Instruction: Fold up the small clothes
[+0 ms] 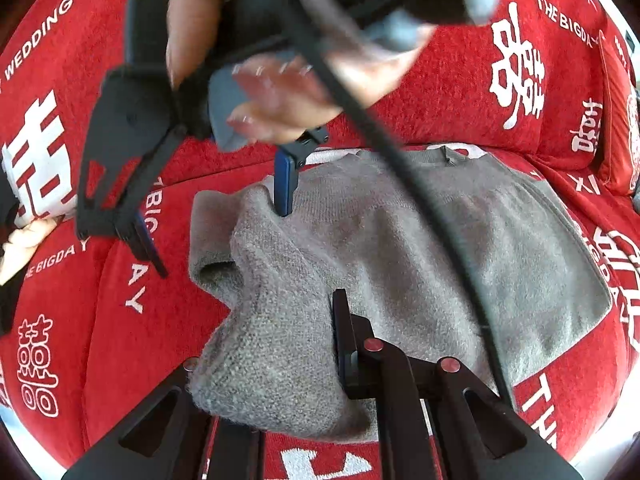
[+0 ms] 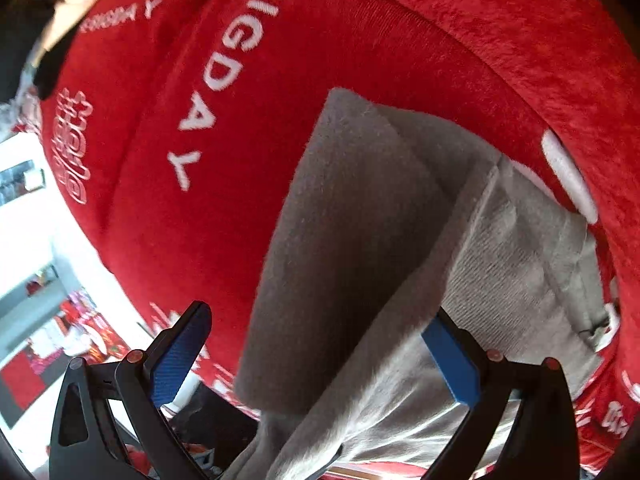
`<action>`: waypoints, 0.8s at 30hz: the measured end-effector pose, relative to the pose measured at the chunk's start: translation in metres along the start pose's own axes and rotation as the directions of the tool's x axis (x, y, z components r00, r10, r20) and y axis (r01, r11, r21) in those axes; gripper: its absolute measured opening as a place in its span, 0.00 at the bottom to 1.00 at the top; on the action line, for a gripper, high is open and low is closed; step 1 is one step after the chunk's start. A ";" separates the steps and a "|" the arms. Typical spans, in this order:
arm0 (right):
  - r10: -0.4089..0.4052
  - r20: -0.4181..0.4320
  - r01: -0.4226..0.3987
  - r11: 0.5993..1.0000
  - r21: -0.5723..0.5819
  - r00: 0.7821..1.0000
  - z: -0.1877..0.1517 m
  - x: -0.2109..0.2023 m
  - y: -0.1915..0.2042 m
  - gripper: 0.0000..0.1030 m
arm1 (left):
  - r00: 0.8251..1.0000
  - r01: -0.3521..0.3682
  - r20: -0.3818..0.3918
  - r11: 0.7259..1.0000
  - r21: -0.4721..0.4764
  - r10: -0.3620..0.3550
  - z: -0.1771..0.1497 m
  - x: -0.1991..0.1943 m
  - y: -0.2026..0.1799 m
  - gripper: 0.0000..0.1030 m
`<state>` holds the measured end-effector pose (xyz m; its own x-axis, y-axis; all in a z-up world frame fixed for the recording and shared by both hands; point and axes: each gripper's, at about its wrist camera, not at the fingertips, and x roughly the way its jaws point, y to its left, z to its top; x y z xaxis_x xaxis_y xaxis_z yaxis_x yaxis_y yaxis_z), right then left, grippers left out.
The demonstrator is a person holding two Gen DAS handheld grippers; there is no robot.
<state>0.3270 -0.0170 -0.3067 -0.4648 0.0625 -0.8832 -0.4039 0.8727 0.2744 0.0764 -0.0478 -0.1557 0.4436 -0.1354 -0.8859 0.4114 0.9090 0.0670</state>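
You're in a home: red plush sofa cover [image 1: 440, 92] with white wedding lettering, matching cushion [image 1: 616, 120] far right.

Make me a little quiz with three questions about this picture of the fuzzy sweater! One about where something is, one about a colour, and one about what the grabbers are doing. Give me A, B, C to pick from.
1. Where does the grey sweater lie?
A. On a red cover with white writing
B. In a basket
C. On a hanger

2. What colour are the pads on the right gripper?
A. Yellow
B. Blue
C. Pink

3. How are the right gripper's jaws?
A. Shut on a sock
B. Spread apart, with the sweater's folded edge between them
C. Shut on nothing

Answers:
1. A, because red plush with white letters shows all round the sweater.
2. B, because both fingers carry blue pads in the right wrist view.
3. B, because the two pads stand far apart on either side of the grey fold.
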 end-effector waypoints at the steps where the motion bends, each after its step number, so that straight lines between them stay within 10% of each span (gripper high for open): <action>1: -0.019 0.000 0.019 1.000 -0.006 1.000 0.000 0.001 0.001 0.95 | 1.000 -0.001 0.000 1.000 0.004 0.001 0.000 0.000 0.000 0.12; 3: -0.073 0.022 0.074 0.997 -0.014 0.997 -0.003 0.000 -0.003 0.32 | 1.000 0.000 0.000 1.000 0.005 0.000 0.001 -0.001 0.000 0.12; 4: -0.084 0.051 0.085 0.996 -0.005 0.995 -0.006 -0.003 -0.007 0.25 | 1.000 0.000 -0.001 1.000 0.003 0.000 0.002 -0.002 0.000 0.12; 8: 0.072 0.208 -0.083 0.996 0.045 0.975 -0.037 -0.032 -0.039 0.20 | 1.000 0.006 0.018 1.000 0.002 -0.006 0.009 -0.013 -0.001 0.12; 12: 0.246 0.354 -0.279 0.959 0.045 0.902 -0.082 -0.065 -0.073 0.20 | 0.998 0.016 0.064 0.999 0.044 -0.019 0.019 -0.034 -0.017 0.12; 24: 0.453 0.737 -0.625 0.779 -0.052 0.502 -0.267 -0.125 -0.204 0.20 | 0.976 0.094 0.160 0.947 0.307 -0.149 0.058 -0.097 -0.124 0.12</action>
<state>0.2573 -0.3327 -0.1503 0.1641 0.7832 -0.5998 -0.0653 0.6153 0.7856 0.0289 -0.1703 -0.0514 0.4990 -0.3308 -0.8010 0.6757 0.7273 0.1205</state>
